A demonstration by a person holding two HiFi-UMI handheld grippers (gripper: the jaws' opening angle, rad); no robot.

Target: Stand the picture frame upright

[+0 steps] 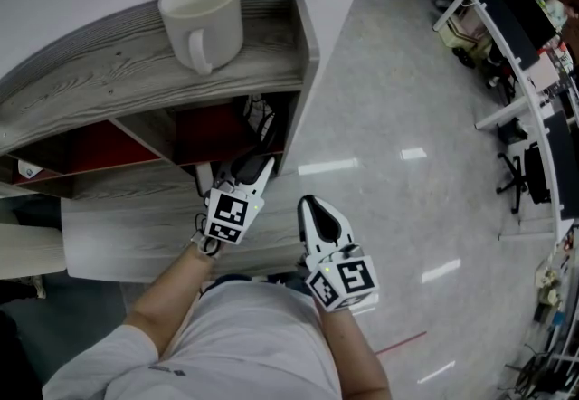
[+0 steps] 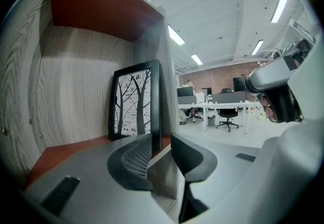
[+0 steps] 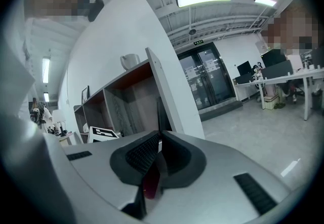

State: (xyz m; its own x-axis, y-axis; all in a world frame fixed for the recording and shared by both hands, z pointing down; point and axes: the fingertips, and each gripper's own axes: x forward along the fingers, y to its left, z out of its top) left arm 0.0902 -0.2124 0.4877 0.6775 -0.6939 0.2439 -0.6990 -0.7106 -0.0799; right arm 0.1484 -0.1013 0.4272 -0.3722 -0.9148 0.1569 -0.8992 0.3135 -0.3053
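Observation:
The picture frame, black-edged with a print of bare trees, stands upright in the shelf's red-backed end compartment and leans on its right side wall. From the head view only its dark top shows under the shelf top. My left gripper is open just in front of the compartment, a short way from the frame and holding nothing; the head view shows the left gripper pointing into the opening. My right gripper hangs beside the shelf's corner. Its jaws are shut with nothing in them.
A white mug stands on the grey wooden shelf top. A lower grey board juts out under my left gripper. Polished floor lies to the right, with desks and chairs far off.

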